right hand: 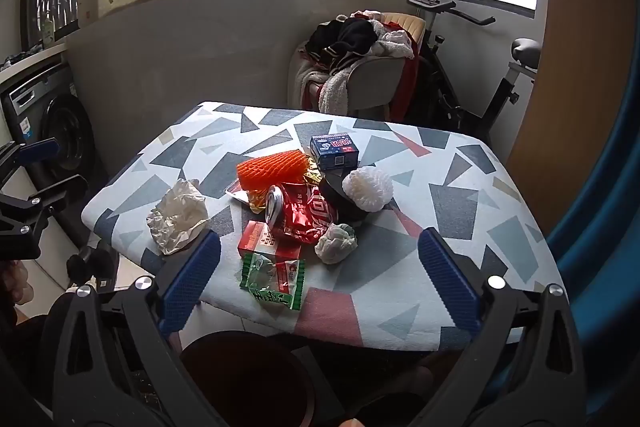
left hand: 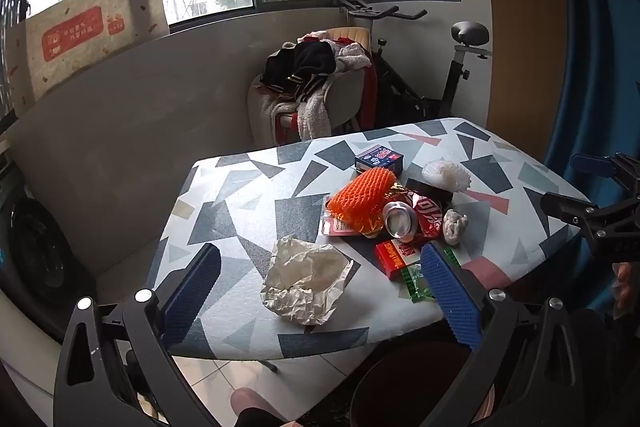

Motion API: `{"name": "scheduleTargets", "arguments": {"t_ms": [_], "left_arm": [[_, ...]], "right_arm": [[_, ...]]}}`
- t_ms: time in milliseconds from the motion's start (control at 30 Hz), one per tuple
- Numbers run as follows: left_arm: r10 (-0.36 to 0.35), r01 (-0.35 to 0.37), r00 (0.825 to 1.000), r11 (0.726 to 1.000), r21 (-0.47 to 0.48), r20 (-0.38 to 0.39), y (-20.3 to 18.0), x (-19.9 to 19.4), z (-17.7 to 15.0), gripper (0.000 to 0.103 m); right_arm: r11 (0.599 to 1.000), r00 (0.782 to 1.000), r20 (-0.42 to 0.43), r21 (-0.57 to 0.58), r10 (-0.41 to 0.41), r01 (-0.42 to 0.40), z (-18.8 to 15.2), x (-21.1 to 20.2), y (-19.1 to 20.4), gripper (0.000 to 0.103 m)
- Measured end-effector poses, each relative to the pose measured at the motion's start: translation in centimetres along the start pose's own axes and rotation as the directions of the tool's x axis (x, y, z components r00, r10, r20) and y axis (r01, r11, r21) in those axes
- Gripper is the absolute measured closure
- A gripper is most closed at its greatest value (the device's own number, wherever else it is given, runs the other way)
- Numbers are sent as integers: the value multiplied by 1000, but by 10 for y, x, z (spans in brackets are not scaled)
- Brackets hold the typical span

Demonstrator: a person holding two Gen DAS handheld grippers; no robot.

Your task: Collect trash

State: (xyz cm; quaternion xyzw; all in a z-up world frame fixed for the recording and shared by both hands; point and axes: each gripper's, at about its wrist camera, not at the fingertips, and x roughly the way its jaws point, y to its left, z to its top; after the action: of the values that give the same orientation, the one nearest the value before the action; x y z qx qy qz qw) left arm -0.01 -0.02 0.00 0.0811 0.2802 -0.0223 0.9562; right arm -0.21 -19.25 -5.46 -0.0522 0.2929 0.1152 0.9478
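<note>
Crumpled paper (left hand: 306, 279) lay near the surface's (left hand: 240, 187) front edge, by the trash pile. Left gripper (left hand: 320, 287) and right gripper (right hand: 320, 279) both wide, empty. Advice: straddle paper, close low.

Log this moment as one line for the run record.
left gripper: open, empty | right gripper: open, empty | trash pile: on table, untouched | bin: below near edge

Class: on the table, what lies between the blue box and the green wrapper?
In the right wrist view, between the blue box and the green wrapper lie the crushed red can and the red box.
</note>
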Motion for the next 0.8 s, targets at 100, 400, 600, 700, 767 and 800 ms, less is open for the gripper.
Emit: {"name": "scheduleTargets", "arguments": {"t_ms": [100,400,600,700,767,800], "left_arm": [[1,-1,1000,1000,-1,0,1,0,0,5],[2,-2,1000,1000,1,1,0,0,0,5],[3,-3,1000,1000,5,0,0,0,0,5],[3,-3,1000,1000,6,0,0,0,0,5],[3,-3,1000,1000,6,0,0,0,0,5],[3,-3,1000,1000,6,-1,0,0,0,5]], "right_arm": [[1000,1000,0,-1,-1,1,0,0,0,6],[1000,1000,-1,-3,-1,1,-1,0,1,6],[1000,1000,-1,-4,-2,2,-2,1,0,6],[1000,1000,-2,-2,-1,1,-3,1,0,6],[1000,1000,-3,-4,-2,2,-3,1,0,6],[1000,1000,-3,-4,-2,2,-3,1,0,6]]}}
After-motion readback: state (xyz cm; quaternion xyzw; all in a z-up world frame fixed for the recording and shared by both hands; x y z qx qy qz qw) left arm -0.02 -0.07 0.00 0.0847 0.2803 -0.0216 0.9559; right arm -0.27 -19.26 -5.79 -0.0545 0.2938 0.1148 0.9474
